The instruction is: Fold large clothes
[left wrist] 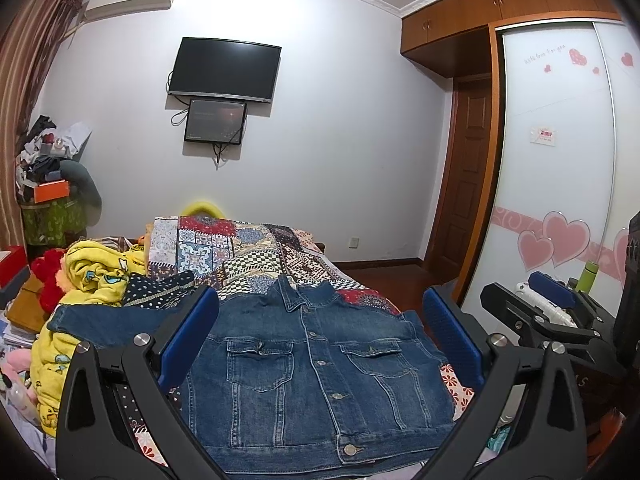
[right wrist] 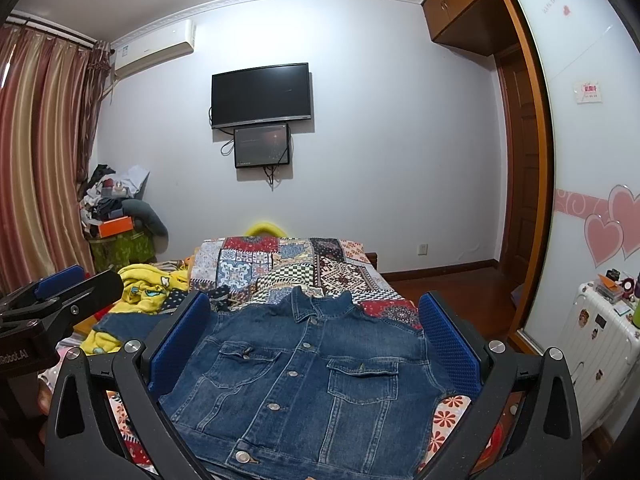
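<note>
The denim jacket shows only one sleeve, stretched off to the left, while its right sleeve is out of sight, and its bottom hem runs behind the black frame of the left hand-held gripper at the lower edge of the left wrist view. In the right wrist view the jacket's lower left corner is covered by the frame of the right hand-held gripper. The writing on the wardrobe door and on its small label is too small to read, and the yellow thing beyond the bed is mostly hidden behind it.
</note>
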The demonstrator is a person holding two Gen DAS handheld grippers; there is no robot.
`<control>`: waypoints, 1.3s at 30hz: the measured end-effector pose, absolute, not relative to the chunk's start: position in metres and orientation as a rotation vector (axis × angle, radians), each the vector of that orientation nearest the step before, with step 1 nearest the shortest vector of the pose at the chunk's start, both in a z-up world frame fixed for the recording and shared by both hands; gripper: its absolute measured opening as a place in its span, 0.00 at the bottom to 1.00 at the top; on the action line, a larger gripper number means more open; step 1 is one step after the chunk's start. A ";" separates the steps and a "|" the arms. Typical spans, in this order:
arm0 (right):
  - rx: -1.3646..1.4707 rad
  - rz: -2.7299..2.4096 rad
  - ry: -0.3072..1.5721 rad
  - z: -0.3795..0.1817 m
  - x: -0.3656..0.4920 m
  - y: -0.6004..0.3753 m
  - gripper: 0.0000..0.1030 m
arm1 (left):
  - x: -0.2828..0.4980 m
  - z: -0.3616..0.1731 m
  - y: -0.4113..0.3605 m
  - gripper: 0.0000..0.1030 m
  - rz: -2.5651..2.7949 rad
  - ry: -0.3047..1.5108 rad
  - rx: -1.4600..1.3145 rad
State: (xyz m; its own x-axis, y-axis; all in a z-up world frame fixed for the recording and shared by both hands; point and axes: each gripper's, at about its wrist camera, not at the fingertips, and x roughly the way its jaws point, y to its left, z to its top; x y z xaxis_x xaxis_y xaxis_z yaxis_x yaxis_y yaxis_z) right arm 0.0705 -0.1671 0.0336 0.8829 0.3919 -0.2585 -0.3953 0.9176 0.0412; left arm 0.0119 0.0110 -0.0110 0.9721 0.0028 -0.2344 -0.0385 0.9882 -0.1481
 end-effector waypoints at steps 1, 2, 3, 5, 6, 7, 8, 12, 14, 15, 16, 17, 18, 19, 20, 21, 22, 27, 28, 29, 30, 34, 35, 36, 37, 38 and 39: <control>-0.013 0.411 0.268 0.033 0.071 -0.167 1.00 | 0.012 -0.011 0.011 1.00 0.021 0.236 -0.154; -0.014 0.411 0.268 0.033 0.070 -0.166 1.00 | 0.011 -0.012 0.012 1.00 0.020 0.236 -0.155; -0.016 0.410 0.267 0.034 0.070 -0.166 1.00 | 0.011 -0.011 0.012 1.00 0.021 0.236 -0.156; -0.017 0.410 0.266 0.034 0.070 -0.165 1.00 | 0.011 -0.012 0.012 1.00 0.023 0.237 -0.157; -0.017 0.411 0.267 0.034 0.071 -0.166 1.00 | 0.012 -0.012 0.012 1.00 0.025 0.237 -0.158; -0.017 0.410 0.267 0.033 0.070 -0.166 1.00 | 0.012 -0.012 0.012 1.00 0.026 0.238 -0.157; -0.017 0.410 0.269 0.033 0.071 -0.165 1.00 | 0.013 -0.012 0.014 1.00 0.027 0.239 -0.157; -0.016 0.409 0.279 0.033 0.074 -0.163 1.00 | 0.017 -0.015 0.017 1.00 0.035 0.251 -0.162; -0.014 0.410 0.287 0.032 0.078 -0.163 1.00 | 0.019 -0.016 0.020 1.00 0.040 0.254 -0.164; -0.015 0.411 0.291 0.032 0.080 -0.162 1.00 | 0.022 -0.017 0.022 1.00 0.045 0.256 -0.165; -0.016 0.412 0.295 0.031 0.083 -0.161 1.00 | 0.024 -0.017 0.024 1.00 0.050 0.257 -0.165; -0.017 0.412 0.299 0.031 0.086 -0.160 1.00 | 0.026 -0.018 0.027 1.00 0.057 0.259 -0.164; -0.019 0.412 0.303 0.031 0.089 -0.158 1.00 | 0.028 -0.018 0.029 1.00 0.061 0.261 -0.165; -0.022 0.413 0.306 0.030 0.092 -0.156 1.00 | 0.032 -0.019 0.033 1.00 0.066 0.264 -0.167; -0.026 0.414 0.310 0.030 0.095 -0.154 1.00 | 0.036 -0.020 0.036 1.00 0.070 0.267 -0.169; -0.032 0.414 0.313 0.030 0.100 -0.151 1.00 | 0.041 -0.021 0.042 1.00 0.073 0.272 -0.173; -0.036 0.413 0.315 0.029 0.103 -0.149 1.00 | 0.045 -0.022 0.046 1.00 0.070 0.278 -0.176; -0.064 0.421 0.322 0.027 0.125 -0.133 1.00 | 0.073 -0.031 0.076 1.00 0.087 0.315 -0.201; -0.072 0.423 0.324 0.026 0.131 -0.128 1.00 | 0.078 -0.034 0.082 1.00 0.102 0.319 -0.207; -0.080 0.424 0.326 0.025 0.137 -0.124 1.00 | 0.083 -0.037 0.089 1.00 0.120 0.322 -0.212; -0.087 0.424 0.327 0.024 0.142 -0.119 1.00 | 0.091 -0.041 0.099 1.00 0.145 0.326 -0.218; -0.116 0.428 0.339 0.014 0.168 -0.102 1.00 | 0.118 -0.057 0.138 1.00 0.202 0.374 -0.245; -0.126 0.425 0.349 0.011 0.174 -0.097 1.00 | 0.127 -0.064 0.153 1.00 0.220 0.391 -0.249; -0.135 0.421 0.361 0.008 0.181 -0.093 1.00 | 0.132 -0.070 0.165 1.00 0.240 0.399 -0.252; -0.146 0.419 0.372 0.003 0.188 -0.088 1.00 | 0.135 -0.076 0.177 1.00 0.257 0.403 -0.254; -0.158 0.419 0.381 0.000 0.194 -0.084 1.00 | 0.139 -0.082 0.188 1.00 0.274 0.411 -0.256; -0.174 0.416 0.393 -0.005 0.201 -0.079 1.00 | 0.144 -0.093 0.207 1.00 0.294 0.431 -0.262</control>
